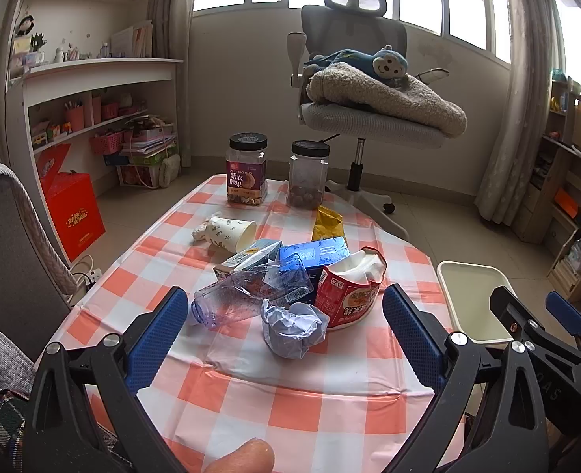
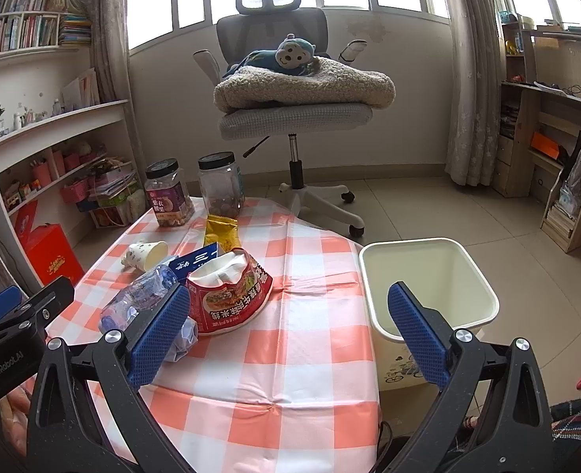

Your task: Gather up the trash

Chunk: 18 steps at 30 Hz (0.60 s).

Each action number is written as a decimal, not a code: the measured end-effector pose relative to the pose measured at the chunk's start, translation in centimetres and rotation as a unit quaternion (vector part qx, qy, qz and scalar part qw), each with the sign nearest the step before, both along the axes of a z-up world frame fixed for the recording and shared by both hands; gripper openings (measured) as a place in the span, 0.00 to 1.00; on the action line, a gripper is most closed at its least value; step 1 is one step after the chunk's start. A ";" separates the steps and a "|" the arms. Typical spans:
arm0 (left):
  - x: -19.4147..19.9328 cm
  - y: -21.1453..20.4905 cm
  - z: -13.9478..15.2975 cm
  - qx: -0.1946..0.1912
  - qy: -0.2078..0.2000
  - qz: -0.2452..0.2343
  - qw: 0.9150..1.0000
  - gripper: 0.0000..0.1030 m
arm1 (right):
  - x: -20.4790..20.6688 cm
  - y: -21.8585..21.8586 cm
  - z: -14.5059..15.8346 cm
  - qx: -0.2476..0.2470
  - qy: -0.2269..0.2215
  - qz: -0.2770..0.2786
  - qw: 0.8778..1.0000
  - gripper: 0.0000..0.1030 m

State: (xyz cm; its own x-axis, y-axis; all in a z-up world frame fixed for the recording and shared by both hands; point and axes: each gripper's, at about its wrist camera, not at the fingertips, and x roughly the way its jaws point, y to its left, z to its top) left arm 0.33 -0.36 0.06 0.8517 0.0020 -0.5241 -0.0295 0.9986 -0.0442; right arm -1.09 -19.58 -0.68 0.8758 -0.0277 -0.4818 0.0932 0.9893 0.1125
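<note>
Trash lies in a heap on the orange-checked table (image 1: pixel 282 406): a crushed clear bottle (image 1: pixel 247 293), a crumpled paper ball (image 1: pixel 292 327), a red noodle bowl (image 1: pixel 349 287), a blue box (image 1: pixel 318 254), a small carton (image 1: pixel 247 258), a paper cup (image 1: pixel 229 232) and a gold wrapper (image 1: pixel 327 224). My left gripper (image 1: pixel 286 335) is open and empty, just short of the paper ball. My right gripper (image 2: pixel 290 331) is open and empty above the table's right edge, between the bowl (image 2: pixel 229 295) and the cream bin (image 2: pixel 428 287).
Two black-lidded jars (image 1: pixel 247 169) (image 1: pixel 308 173) stand at the table's far end. An office chair (image 1: pixel 369 90) with a blanket and plush toy is behind them. Shelves line both walls. A red box (image 1: pixel 73 213) sits on the floor at left.
</note>
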 end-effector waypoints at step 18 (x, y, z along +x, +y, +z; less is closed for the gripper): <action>-0.1 0.3 0.2 -0.003 0.002 0.000 1.000 0.93 | 0.0 0.1 -0.1 0.000 0.000 0.000 1.000 0.93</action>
State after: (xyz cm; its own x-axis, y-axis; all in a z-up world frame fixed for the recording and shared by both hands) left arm 0.20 -0.09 0.25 0.8500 -0.0004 -0.5267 -0.0300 0.9983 -0.0492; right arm -1.08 -19.45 -0.78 0.8755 -0.0281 -0.4825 0.0939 0.9892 0.1128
